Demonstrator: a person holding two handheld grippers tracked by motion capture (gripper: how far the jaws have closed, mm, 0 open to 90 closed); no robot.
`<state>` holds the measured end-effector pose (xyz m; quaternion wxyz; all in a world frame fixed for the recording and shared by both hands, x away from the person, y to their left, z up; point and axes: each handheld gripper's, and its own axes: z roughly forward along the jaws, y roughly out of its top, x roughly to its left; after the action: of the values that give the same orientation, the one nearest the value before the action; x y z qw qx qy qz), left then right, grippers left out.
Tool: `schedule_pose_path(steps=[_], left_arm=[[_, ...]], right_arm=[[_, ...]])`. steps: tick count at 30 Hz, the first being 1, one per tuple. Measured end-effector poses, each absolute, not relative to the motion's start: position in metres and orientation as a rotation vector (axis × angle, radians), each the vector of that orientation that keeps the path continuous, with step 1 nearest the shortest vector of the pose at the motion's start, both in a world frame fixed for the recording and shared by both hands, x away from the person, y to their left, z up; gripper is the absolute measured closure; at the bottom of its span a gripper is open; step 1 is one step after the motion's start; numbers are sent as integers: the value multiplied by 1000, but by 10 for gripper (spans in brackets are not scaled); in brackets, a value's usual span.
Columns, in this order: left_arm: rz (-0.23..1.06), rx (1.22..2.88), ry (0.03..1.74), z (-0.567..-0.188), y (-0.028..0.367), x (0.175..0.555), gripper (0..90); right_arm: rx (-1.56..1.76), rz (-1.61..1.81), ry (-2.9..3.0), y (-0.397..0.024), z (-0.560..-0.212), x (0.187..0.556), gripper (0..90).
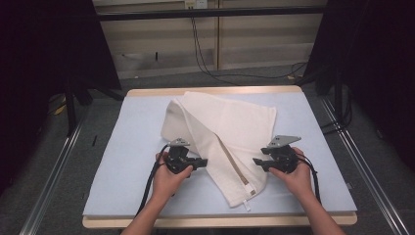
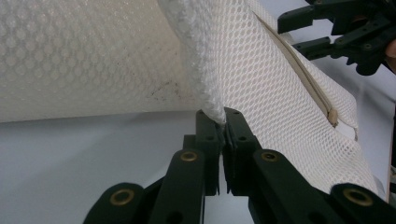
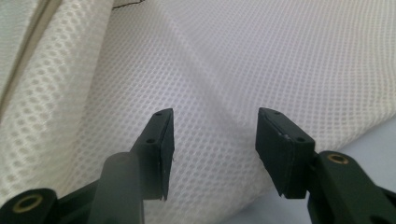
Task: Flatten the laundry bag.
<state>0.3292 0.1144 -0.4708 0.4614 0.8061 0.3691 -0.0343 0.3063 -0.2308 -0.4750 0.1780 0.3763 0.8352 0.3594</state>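
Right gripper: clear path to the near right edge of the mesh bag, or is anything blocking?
Probably yes. The right gripper sits beside the mesh bag's edge with its jaws apart and nothing between them and the mesh. The left gripper is clamped on the opposite fold, out of the way.

Table point(image 1: 132, 223), light wood rim, carrying pale blue-grey mat point(image 1: 132, 161) over nearly whole top. Grey carpeted floor point(image 1: 44, 171) around it. Metal rails point(image 1: 49, 171) on floor at both sides, running away from the near edge. Black curtains point(image 1: 44, 44) left and right, dark stands at their feet. Light wood-panelled wall point(image 1: 264, 34) behind, black horizontal bar point(image 1: 210, 13) across it. White wall socket point(image 1: 194, 4) at top; black cables point(image 1: 205, 54) hanging down and trailing over floor.
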Motion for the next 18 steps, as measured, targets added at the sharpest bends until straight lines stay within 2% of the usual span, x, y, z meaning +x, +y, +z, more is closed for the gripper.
schedule_pose_path(steps=[14,17,18], left_arm=[[-51,1994,883,-469,119,319,861],[-50,1989,889,-469,120,319,861],[-50,1989,889,-469,120,319,861]], right_arm=[[1094,977,2376,-217,-482,334,589],[1127,1016,2386,-218,-484,339,695],[1132,1032,2392,-218,-484,340,777]])
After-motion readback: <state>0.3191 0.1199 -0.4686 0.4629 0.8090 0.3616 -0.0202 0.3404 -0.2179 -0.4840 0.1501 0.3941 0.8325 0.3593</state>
